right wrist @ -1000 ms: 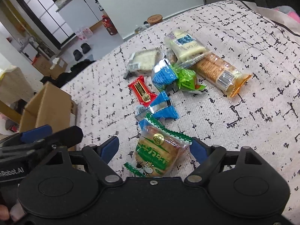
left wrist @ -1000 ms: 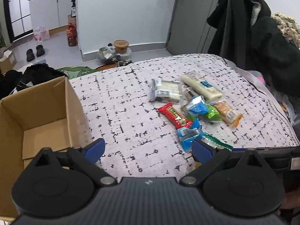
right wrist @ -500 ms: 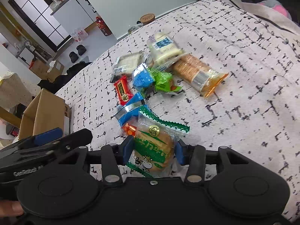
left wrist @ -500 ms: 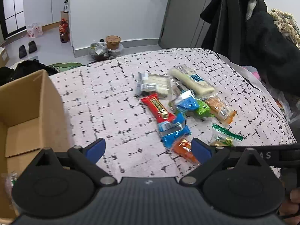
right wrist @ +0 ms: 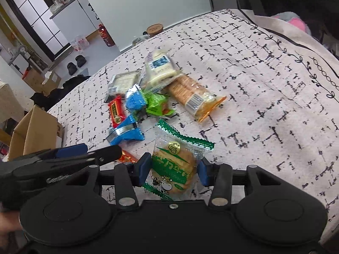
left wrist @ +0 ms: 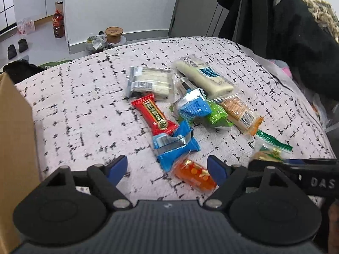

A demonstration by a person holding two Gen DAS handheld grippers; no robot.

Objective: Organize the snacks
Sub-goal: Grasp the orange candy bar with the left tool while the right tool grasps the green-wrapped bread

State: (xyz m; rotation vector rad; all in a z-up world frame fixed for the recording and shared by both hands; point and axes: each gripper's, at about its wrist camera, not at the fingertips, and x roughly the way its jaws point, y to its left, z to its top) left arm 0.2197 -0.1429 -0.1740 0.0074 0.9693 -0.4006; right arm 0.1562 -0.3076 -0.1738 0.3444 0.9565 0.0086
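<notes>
My right gripper (right wrist: pixel 172 170) is shut on a green-and-white cookie packet (right wrist: pixel 173 165), which also shows in the left wrist view (left wrist: pixel 269 151). My left gripper (left wrist: pixel 167 167) is open, with a small orange snack packet (left wrist: pixel 193 174) between its fingers, just behind a blue packet (left wrist: pixel 175 146). A pile of snacks lies beyond: a red bar (left wrist: pixel 153 113), another blue packet (left wrist: pixel 193 105), a green packet (left wrist: pixel 218 115), an orange cracker pack (left wrist: pixel 239 112), a white wafer pack (left wrist: pixel 150 82) and a long white pack (left wrist: pixel 203 75).
An open cardboard box (left wrist: pixel 14 139) stands at the left edge of the patterned table cover (left wrist: pixel 84 105); it also shows in the right wrist view (right wrist: pixel 31 131). Dark coats (left wrist: pixel 286 27) hang at the right. Shoes, bottles and bags lie on the floor behind.
My right gripper has closed on the cookie packet. My left gripper has swung right from the box toward the snacks and now straddles the orange packet.
</notes>
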